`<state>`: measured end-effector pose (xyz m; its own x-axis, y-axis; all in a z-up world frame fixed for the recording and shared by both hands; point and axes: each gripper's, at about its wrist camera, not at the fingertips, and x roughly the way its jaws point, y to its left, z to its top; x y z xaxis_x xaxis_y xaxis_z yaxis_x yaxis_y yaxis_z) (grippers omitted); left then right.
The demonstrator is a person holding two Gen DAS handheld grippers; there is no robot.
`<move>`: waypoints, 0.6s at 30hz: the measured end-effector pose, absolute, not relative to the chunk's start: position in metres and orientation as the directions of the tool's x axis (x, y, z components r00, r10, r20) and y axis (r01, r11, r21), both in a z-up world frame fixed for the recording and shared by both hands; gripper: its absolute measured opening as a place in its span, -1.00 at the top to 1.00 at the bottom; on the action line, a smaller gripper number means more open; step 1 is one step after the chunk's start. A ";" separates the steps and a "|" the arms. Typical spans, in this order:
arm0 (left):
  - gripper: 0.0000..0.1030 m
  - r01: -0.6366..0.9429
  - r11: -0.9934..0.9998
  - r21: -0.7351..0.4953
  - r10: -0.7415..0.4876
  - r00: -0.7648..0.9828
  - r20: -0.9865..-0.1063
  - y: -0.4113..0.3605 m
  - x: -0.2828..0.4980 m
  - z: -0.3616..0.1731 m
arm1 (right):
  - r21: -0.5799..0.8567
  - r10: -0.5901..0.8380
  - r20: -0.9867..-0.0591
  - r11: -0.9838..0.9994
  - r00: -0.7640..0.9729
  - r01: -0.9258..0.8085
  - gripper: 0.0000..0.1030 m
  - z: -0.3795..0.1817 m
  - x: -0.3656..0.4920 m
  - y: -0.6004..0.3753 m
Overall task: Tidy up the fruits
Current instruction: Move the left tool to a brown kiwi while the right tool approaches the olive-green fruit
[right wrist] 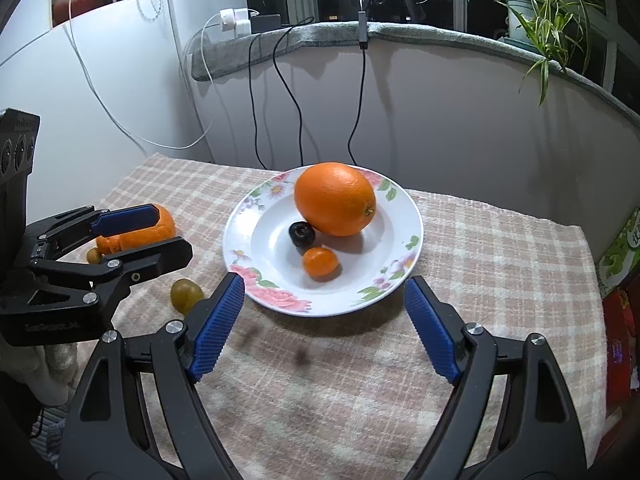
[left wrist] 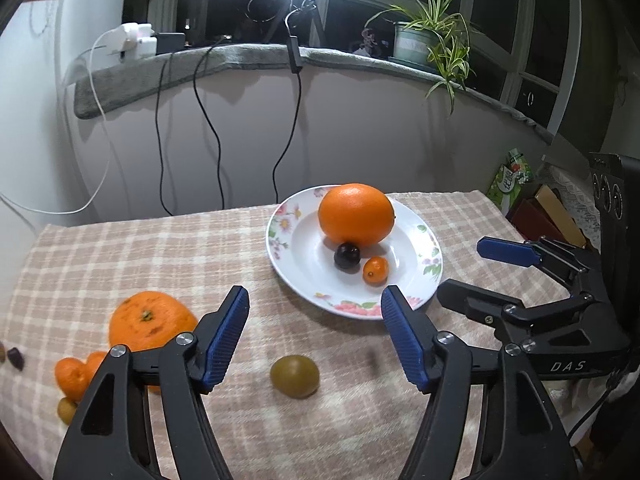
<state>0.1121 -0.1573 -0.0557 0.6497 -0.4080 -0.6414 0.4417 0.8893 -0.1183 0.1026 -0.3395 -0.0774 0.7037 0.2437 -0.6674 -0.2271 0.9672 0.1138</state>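
Observation:
A floral white plate [left wrist: 424, 264] [right wrist: 404, 216] holds a big orange [left wrist: 356, 214] [right wrist: 335, 204], a dark plum [left wrist: 347, 255] [right wrist: 301, 233] and a small kumquat [left wrist: 375, 269] [right wrist: 320, 262]. A green-brown fruit [left wrist: 295, 376] [right wrist: 185, 295] lies on the cloth just in front of my open, empty left gripper [left wrist: 314, 336], which shows in the right wrist view [right wrist: 156, 236]. A rough orange [left wrist: 150, 320] [right wrist: 160, 228], small orange pieces [left wrist: 74, 376] and a small green fruit [left wrist: 66, 410] [right wrist: 95, 255] lie to the left. My right gripper [right wrist: 324, 328] is open and empty before the plate; it shows in the left wrist view [left wrist: 476, 272].
A checked cloth [left wrist: 120, 256] [right wrist: 500, 264] covers the table. Two small dark fruits [left wrist: 14, 358] lie at its left edge. Boxes [left wrist: 544, 216] [right wrist: 620, 280] stand at the right. Cables [left wrist: 208, 120] hang from the sill, with a potted plant [left wrist: 432, 36] [right wrist: 536, 4] on it.

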 end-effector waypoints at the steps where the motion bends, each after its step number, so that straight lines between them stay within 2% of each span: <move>1: -0.33 0.441 0.890 -0.119 -0.408 0.652 -0.640 -0.155 0.110 -0.056 | 0.114 0.245 -0.666 0.967 0.705 -0.229 -0.64 -0.077 0.101 -0.338; 15: -0.32 0.412 0.904 -0.110 -0.380 0.661 -0.647 -0.116 0.081 -0.065 | 0.141 0.328 -0.655 0.938 0.681 -0.316 -0.64 -0.076 0.087 -0.313; 18: -0.16 0.407 0.906 -0.115 -0.375 0.648 -0.663 -0.110 0.078 -0.072 | 0.143 0.352 -0.657 0.927 0.667 -0.348 -0.64 -0.079 0.086 -0.304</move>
<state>0.0778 -0.1096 -0.0719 0.6481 -0.3752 -0.6627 0.4067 0.9063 -0.1154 0.0859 -0.3042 -0.0785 0.6670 0.3516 -0.6569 -0.3476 0.9267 0.1431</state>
